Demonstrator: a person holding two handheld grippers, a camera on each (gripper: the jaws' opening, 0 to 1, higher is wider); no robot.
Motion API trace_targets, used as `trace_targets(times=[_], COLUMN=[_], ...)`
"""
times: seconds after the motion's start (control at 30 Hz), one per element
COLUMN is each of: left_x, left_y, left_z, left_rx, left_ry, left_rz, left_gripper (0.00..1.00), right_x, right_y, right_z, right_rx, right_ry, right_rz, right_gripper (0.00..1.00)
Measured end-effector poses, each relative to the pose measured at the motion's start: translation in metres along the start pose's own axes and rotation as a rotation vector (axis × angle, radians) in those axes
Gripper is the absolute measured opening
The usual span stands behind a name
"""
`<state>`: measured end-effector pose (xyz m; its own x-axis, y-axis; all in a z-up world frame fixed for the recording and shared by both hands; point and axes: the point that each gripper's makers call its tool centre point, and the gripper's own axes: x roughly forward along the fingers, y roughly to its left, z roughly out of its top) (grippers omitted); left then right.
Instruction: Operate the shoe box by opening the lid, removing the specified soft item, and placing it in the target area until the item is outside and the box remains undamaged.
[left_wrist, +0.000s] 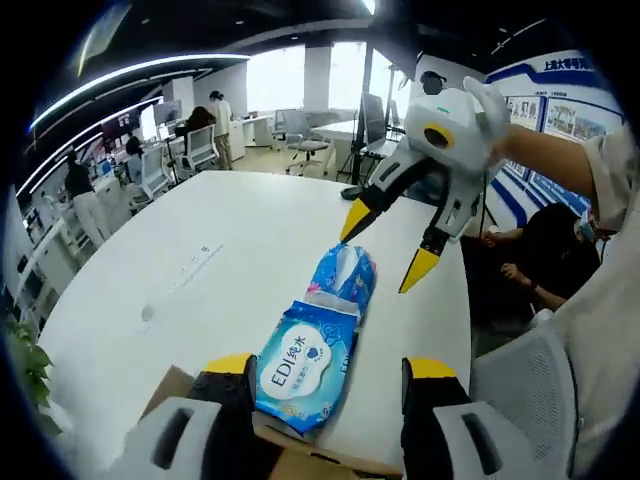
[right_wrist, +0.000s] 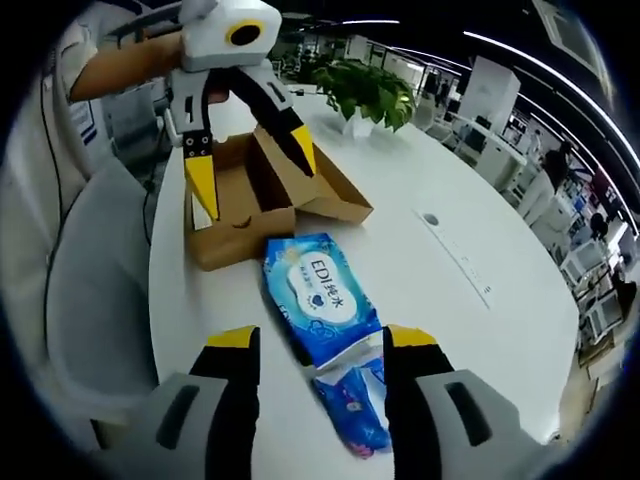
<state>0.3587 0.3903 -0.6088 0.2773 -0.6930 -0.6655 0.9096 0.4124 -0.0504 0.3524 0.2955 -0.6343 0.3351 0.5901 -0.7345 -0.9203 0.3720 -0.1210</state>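
Note:
The brown cardboard shoe box (right_wrist: 250, 200) stands open on the white table (right_wrist: 450, 210), its lid flap (right_wrist: 325, 190) folded out to the side. A white and blue wet-wipes pack (right_wrist: 320, 295) lies flat on the table just outside the box, with a smaller blue patterned pack (right_wrist: 358, 410) at its far end. My left gripper (right_wrist: 250, 170) hovers open over the box. My right gripper (right_wrist: 320, 340) is open above both packs, holding nothing. In the left gripper view the wipes pack (left_wrist: 305, 365) lies ahead between my own jaws (left_wrist: 330, 368), and the right gripper (left_wrist: 385, 250) hangs open over the patterned pack (left_wrist: 345, 280).
A potted plant (right_wrist: 365, 90) stands on the table beyond the box. A grey chair (right_wrist: 90, 300) sits against the table's near edge. A person (left_wrist: 555, 255) sits past the table end. Desks, chairs and people fill the office behind (left_wrist: 150, 160).

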Motion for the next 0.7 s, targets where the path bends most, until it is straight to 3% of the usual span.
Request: trace_targets(times=[0.37, 0.7], left_x=[-0.057, -0.107], left_y=[0.009, 0.009], left_z=[-0.026, -0.068], left_rx=[-0.072, -0.114], left_ry=[-0.084, -0.107], left_rz=[0.096, 0.151], left_gripper=[0.67, 0.77], right_x=[0.028, 0.059], right_y=[0.032, 0.068], right_z=[0.044, 0.073], right_rx=[-0.071, -0.151], right_ry=[-0.046, -0.069], right_rz=[0.111, 0.226], right_gripper=[0.5, 0.55])
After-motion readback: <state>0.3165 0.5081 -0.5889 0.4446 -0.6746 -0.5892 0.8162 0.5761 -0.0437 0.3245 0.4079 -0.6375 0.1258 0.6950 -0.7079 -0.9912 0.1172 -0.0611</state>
